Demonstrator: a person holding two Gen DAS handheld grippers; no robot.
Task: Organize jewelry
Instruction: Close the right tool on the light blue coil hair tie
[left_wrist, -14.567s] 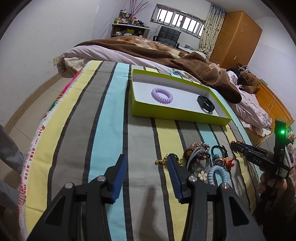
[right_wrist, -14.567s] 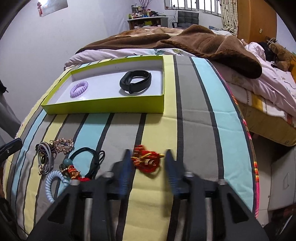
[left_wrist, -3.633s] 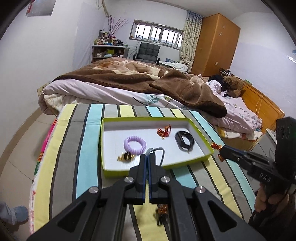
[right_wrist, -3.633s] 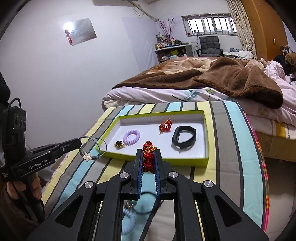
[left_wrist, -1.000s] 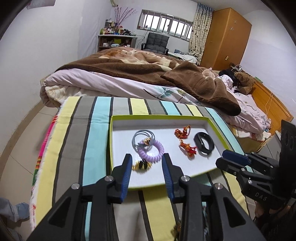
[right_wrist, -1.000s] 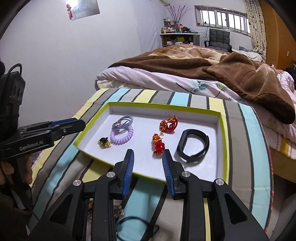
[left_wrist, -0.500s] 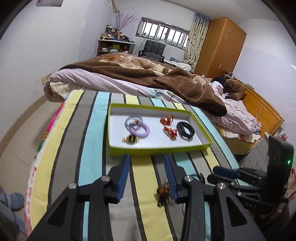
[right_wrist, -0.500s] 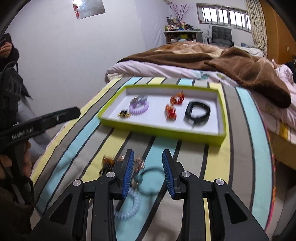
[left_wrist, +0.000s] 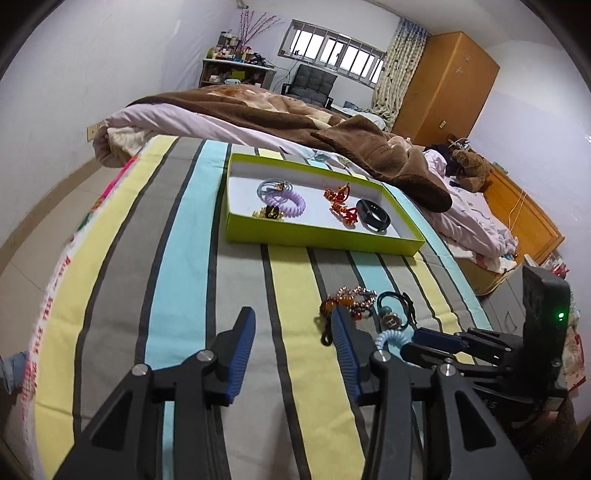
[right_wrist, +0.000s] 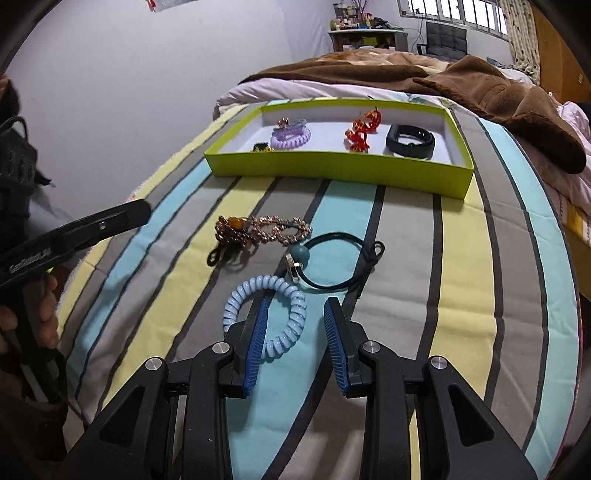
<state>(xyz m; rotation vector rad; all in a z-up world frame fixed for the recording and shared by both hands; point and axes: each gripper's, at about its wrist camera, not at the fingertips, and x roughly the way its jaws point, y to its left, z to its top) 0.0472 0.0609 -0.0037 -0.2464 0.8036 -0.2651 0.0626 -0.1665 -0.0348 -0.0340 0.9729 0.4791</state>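
A green tray (left_wrist: 317, 236) (right_wrist: 332, 166) on the striped cloth holds a purple coil band (left_wrist: 286, 202), a grey hair tie (left_wrist: 267, 186), red ornaments (right_wrist: 360, 133), a small gold piece (left_wrist: 269, 212) and a black wristband (right_wrist: 410, 142). Loose on the cloth lie a beaded bracelet (right_wrist: 264, 227), a dark hair tie with a teal bead (right_wrist: 332, 258) and a light blue coil band (right_wrist: 267, 314). My right gripper (right_wrist: 295, 317) is open, its jaws on either side of the blue coil's right part. My left gripper (left_wrist: 291, 328) is open and empty, left of the bracelet (left_wrist: 347, 299).
The striped cloth (left_wrist: 177, 258) covers a raised surface that drops off at left and right. Behind the tray lies a bed with a brown blanket (left_wrist: 332, 125). A wooden wardrobe (left_wrist: 447, 81) stands at the back right.
Both grippers have come back from the tray and down toward the loose pile. My right gripper now straddles the blue coil band. My left gripper has opened wider.
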